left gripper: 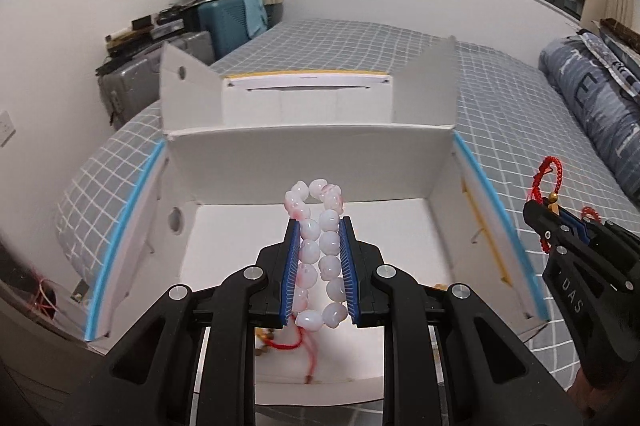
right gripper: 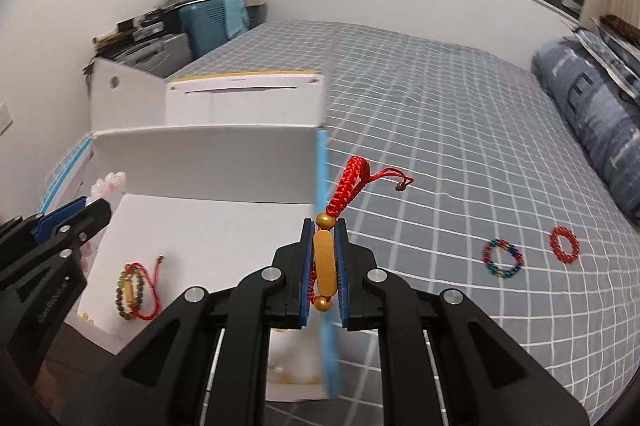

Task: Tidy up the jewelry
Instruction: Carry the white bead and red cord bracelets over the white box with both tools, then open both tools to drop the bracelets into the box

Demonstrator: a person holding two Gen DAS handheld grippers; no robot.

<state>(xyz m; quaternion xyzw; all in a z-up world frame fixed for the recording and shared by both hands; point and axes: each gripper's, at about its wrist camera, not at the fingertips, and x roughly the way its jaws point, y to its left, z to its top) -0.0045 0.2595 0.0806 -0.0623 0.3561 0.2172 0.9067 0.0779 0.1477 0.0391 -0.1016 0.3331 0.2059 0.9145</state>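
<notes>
The left tool (left gripper: 320, 238) was clamped on a pale pink bead bracelet (left gripper: 319, 258) above the open white box (left gripper: 304, 154) on the bed (right gripper: 440, 130); the beads looked hard, smooth and likely slippery, so squeezing both strands side by side seemed sound. The right tool (right gripper: 325, 230) gripped a red cord bracelet (right gripper: 326, 262) by its rigid gold bar at the box's right wall, the soft, light cord drooping free beyond the fingers
</notes>
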